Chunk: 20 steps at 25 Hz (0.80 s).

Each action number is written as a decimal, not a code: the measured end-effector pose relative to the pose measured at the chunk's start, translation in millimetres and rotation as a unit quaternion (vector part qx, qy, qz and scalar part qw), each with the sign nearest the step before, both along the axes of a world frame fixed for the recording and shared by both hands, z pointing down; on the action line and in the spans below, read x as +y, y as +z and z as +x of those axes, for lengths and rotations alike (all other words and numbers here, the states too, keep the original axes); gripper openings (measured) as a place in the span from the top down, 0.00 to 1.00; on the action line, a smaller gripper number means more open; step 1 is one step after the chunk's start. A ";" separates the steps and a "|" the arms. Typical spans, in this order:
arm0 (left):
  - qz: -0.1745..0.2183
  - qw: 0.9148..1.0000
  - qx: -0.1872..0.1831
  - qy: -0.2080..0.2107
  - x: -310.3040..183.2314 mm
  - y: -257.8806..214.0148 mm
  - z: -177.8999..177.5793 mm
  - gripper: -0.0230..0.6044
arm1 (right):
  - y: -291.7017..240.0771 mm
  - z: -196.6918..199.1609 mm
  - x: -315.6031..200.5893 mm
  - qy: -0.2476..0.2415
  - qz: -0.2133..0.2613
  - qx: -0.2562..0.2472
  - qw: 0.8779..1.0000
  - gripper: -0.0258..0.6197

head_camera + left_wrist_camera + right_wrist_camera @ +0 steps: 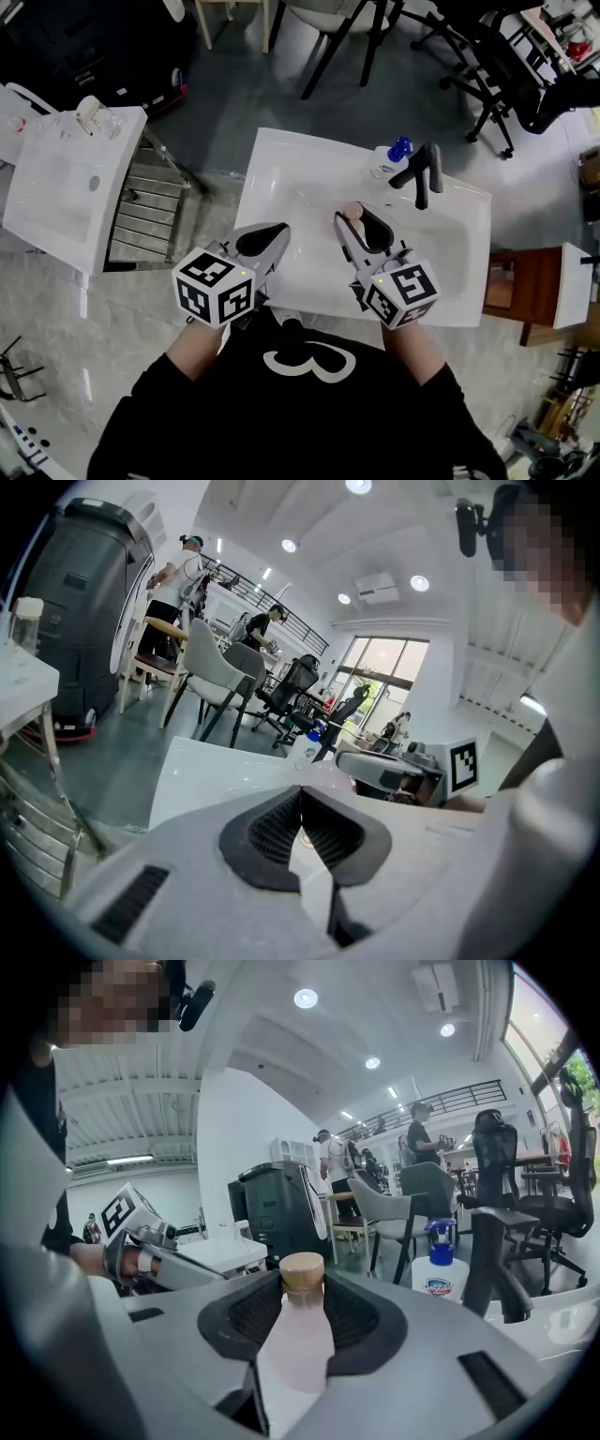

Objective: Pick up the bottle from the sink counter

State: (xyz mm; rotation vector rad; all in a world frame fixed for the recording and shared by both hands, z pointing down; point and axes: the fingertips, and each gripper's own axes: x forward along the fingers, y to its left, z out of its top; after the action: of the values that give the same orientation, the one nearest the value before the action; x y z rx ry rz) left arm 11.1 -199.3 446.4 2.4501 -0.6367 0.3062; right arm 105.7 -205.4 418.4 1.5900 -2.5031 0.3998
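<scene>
A pale pink bottle [298,1340] with a tan cap [352,212] stands upright between the jaws of my right gripper [302,1327], which is shut on its body. In the head view the right gripper [362,225] hovers over the basin of the white sink counter [281,173], with only the bottle's cap showing. My left gripper [265,241] is over the counter's front left part; its jaws [300,819] are pressed together with nothing in them.
A blue-pump soap bottle [397,152] and a black faucet [422,174] stand at the counter's back right. A second white sink unit [66,192] and a metal rack [145,214] are to the left, a wooden cabinet [525,292] to the right, and chairs beyond.
</scene>
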 end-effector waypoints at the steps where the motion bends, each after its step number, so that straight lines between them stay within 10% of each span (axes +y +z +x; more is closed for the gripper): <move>1: 0.007 1.000 0.002 -0.001 3.1 -5.5 1.0 0.94 | -4.3 -1.0 5.8 -0.005 0.002 0.000 1.000 0.76; 20: 0.124 0.992 0.004 -0.015 66.4 -101.1 -8.1 0.94 | -88.3 -25.1 98.3 -0.098 0.041 0.003 0.994 0.76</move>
State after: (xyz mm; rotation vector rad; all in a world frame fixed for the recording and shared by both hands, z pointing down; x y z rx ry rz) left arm 3.0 -132.9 345.3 2.6738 -0.7471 0.2148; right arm 80.6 -107.0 330.1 1.3507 -2.6714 0.2674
